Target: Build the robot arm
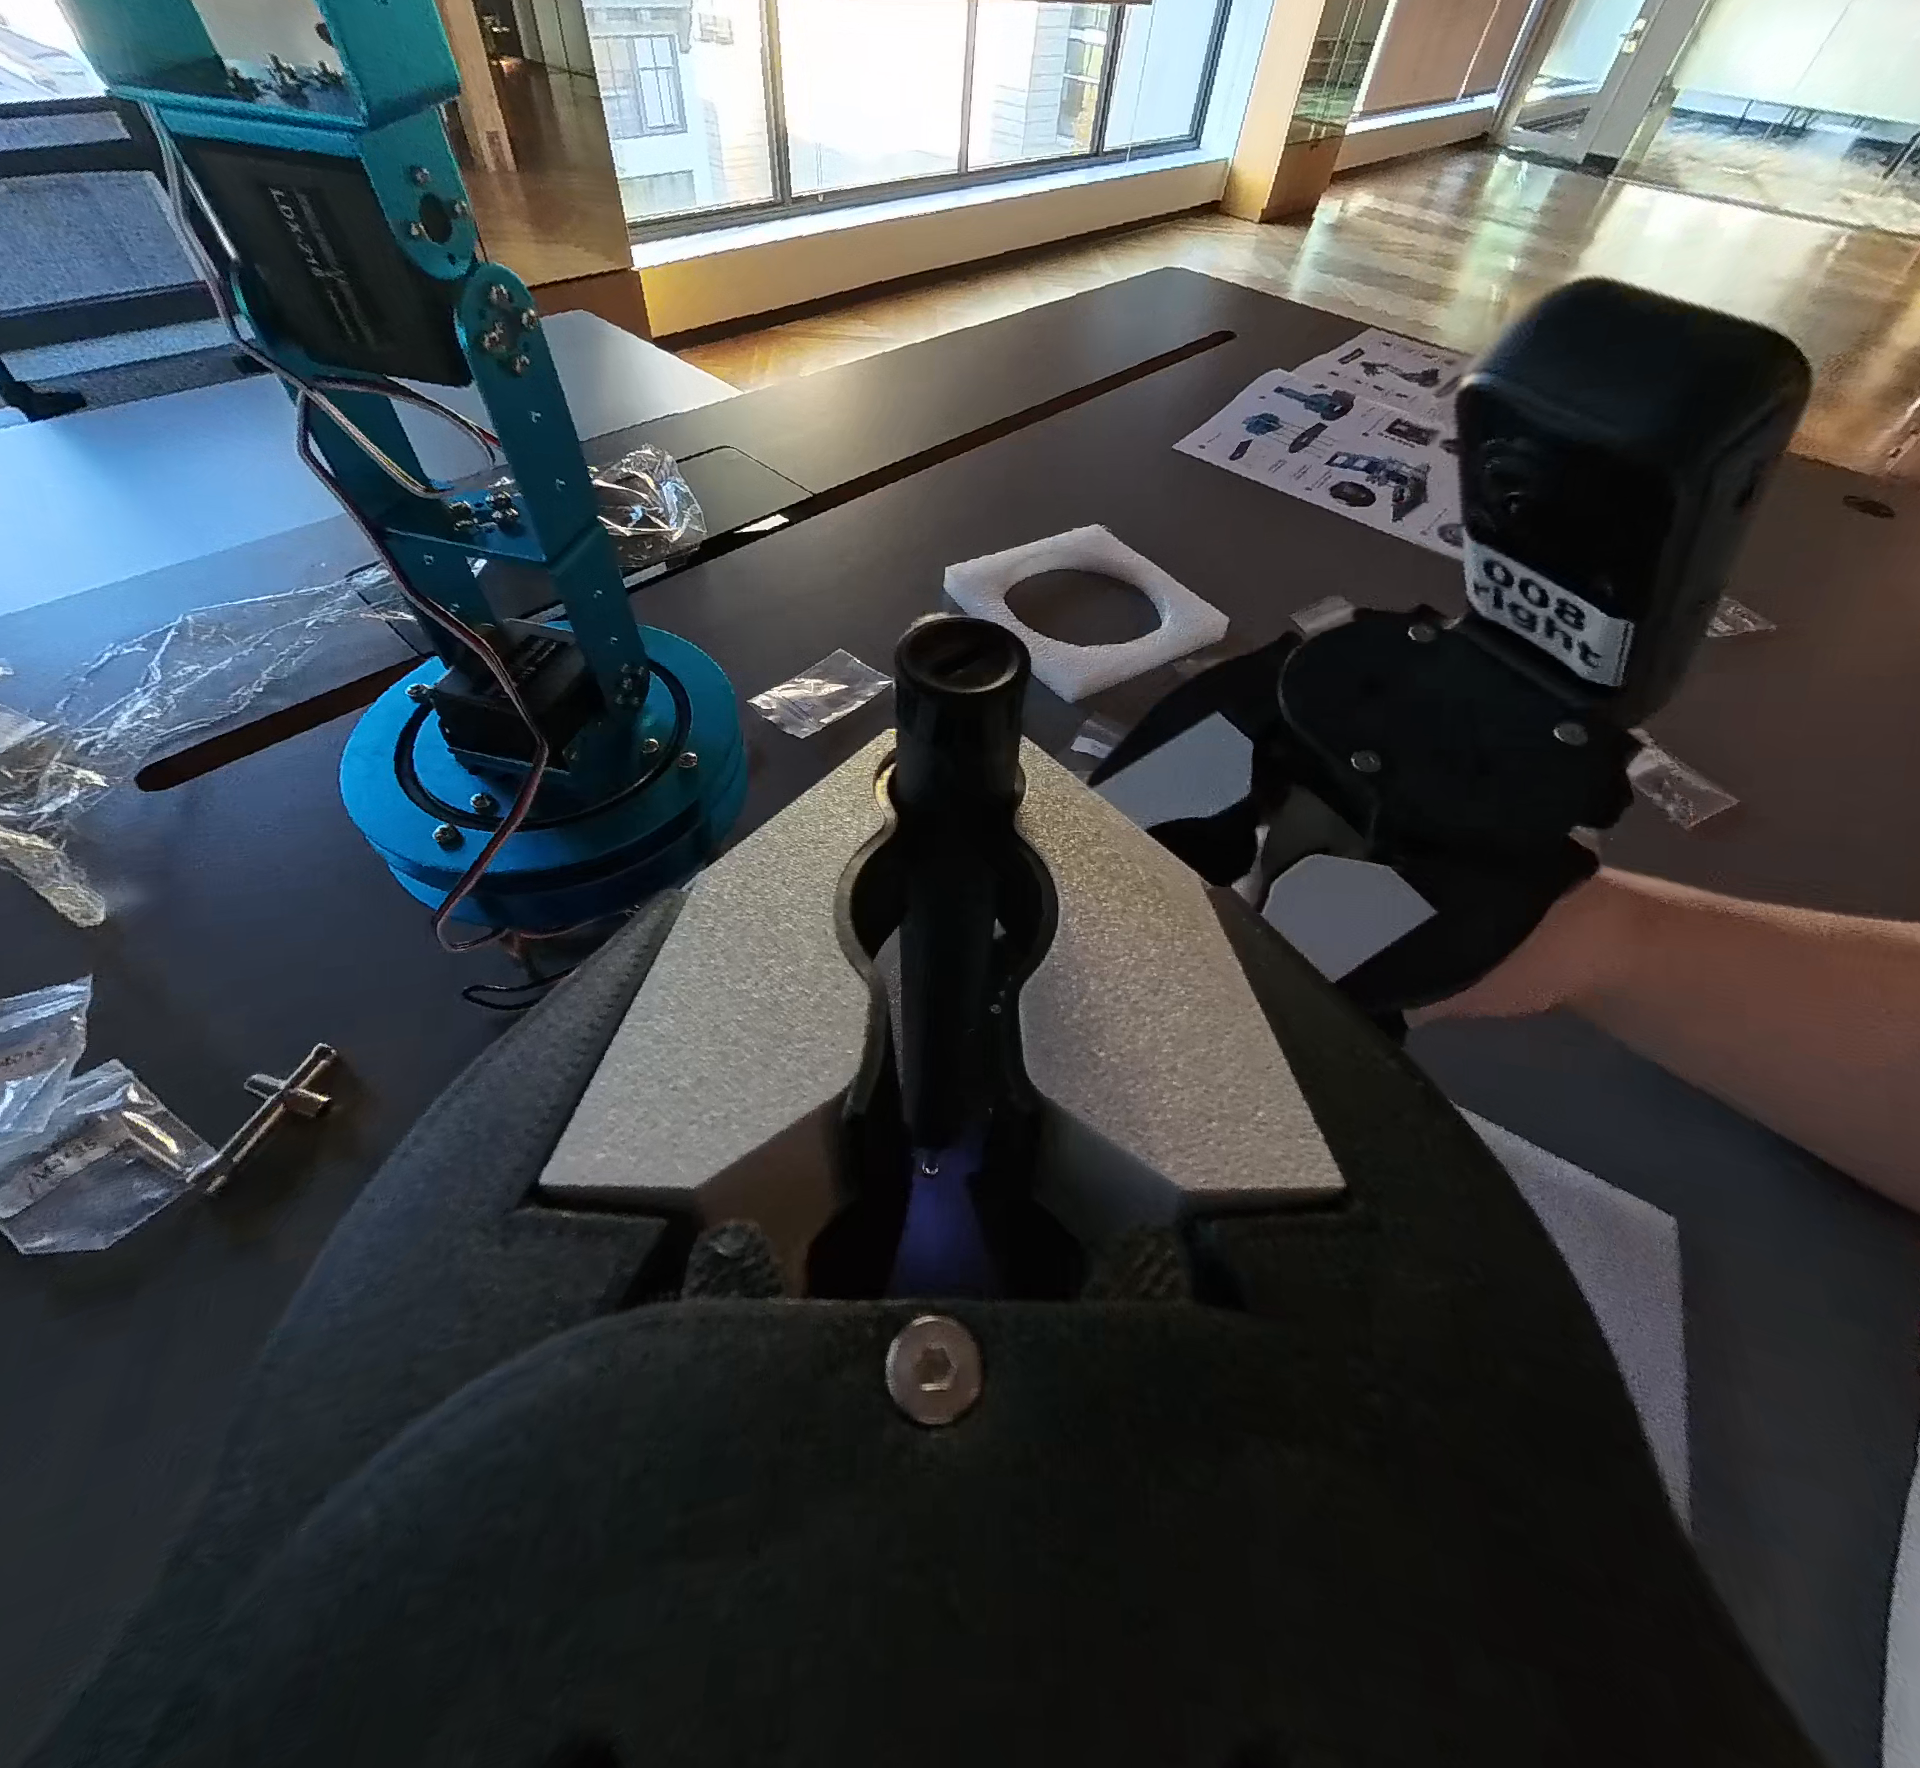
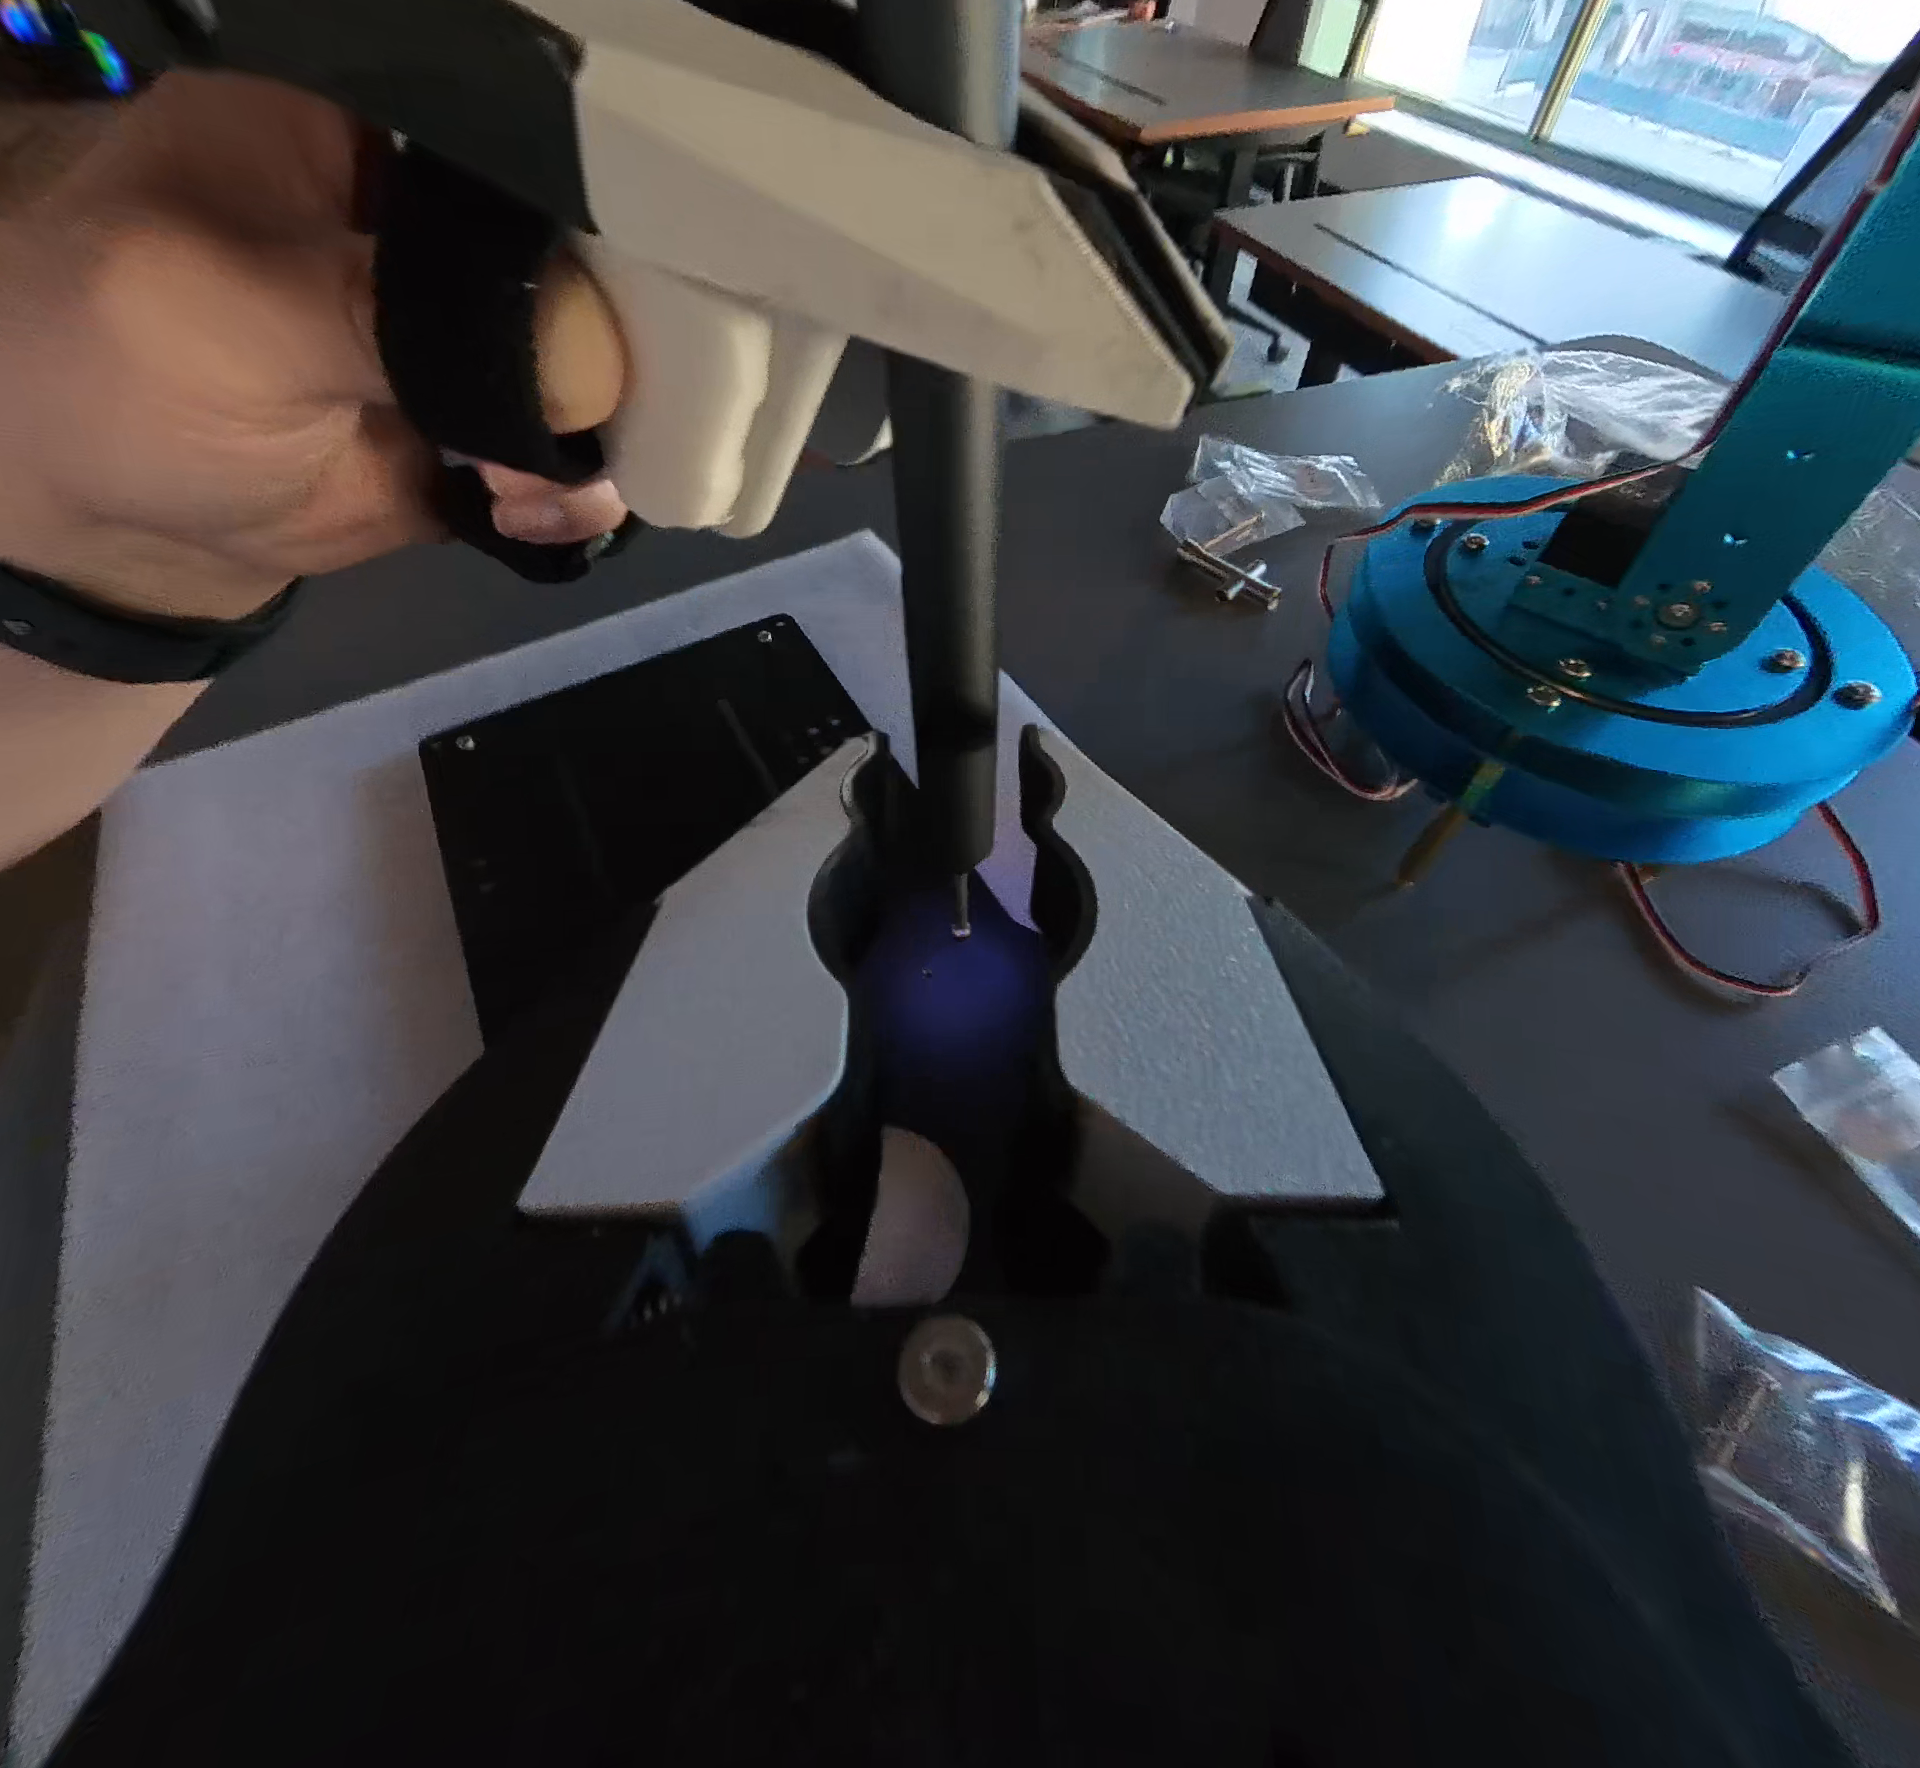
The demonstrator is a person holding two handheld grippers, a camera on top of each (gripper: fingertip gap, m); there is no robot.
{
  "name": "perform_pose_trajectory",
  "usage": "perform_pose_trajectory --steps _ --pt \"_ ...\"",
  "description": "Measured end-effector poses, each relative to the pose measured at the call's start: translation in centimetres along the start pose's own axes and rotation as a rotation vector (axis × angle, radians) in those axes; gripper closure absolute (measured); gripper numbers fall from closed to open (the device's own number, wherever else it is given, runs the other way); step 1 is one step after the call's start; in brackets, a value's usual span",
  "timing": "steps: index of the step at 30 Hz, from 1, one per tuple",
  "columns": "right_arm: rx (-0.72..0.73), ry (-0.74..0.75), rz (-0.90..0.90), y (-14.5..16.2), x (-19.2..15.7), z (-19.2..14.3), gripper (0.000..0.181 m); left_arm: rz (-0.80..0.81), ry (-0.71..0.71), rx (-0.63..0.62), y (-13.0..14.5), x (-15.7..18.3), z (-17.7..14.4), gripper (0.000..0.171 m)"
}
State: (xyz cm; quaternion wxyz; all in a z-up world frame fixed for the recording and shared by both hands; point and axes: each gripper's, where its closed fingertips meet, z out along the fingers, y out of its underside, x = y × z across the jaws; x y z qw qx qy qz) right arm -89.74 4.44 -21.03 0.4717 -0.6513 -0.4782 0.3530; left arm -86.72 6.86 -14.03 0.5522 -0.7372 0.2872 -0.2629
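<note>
My left gripper [image 1: 951, 762] is shut on a black electric screwdriver [image 1: 961, 679] and holds it upright. In the right wrist view the screwdriver [image 2: 940, 523] comes down from above, and its lit bit touches a black metal plate [image 2: 623, 783] lying on a white sheet [image 2: 260, 887]. My right gripper [image 2: 951, 752] hangs low over the plate. Its jaws stand a narrow gap apart around the screwdriver's lower end. I cannot tell whether they clamp anything. The right gripper also shows in the left wrist view [image 1: 1143, 804], held by a hand.
A blue robot arm kit [image 1: 540, 783] with loose wires stands on the dark table [image 1: 935, 430] to the left. Around it lie a white foam frame [image 1: 1086, 606], printed sheets [image 1: 1340, 440], a metal cross wrench [image 1: 275, 1110] and small plastic bags [image 1: 821, 690]. The metal cross wrench [image 1: 275, 1110] lies around 20 cm away from my right fingertips. My right wrist view [image 2: 1228, 574] looks at it from another angle.
</note>
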Motion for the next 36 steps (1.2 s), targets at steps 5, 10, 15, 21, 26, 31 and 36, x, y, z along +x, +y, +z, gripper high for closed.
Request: perform_pose_trajectory --steps 5,10,15,21,26,31,36 --pt "0.064 0.025 0.008 -1.17 0.01 -0.15 0.167 0.005 0.005 -0.005 -0.02 0.11 0.13 0.163" --pt "0.080 0.003 0.052 -1.20 0.03 -0.18 0.168 0.009 0.007 -0.010 -0.01 0.20 0.16 0.162" --pt "0.059 0.033 0.028 -1.13 0.25 -0.21 0.168 0.006 0.006 -0.007 -0.04 0.22 0.28 0.162" --pt "0.064 0.023 0.040 -1.16 0.16 -0.11 0.168 0.002 0.001 -0.003 -0.01 0.14 0.15 0.162" --pt "0.050 0.030 0.006 -1.12 0.16 -0.17 0.168 0.004 -0.002 0.000 0.02 0.20 0.13 0.162" --pt "0.063 0.032 -0.007 -1.14 0.10 -0.19 0.168 0.007 -0.005 0.005 0.04 0.25 0.06 0.162" --pt "0.045 0.063 -0.074 -1.11 0.09 -0.21 0.169 0.004 -0.001 0.013 0.04 0.30 0.03 0.162"
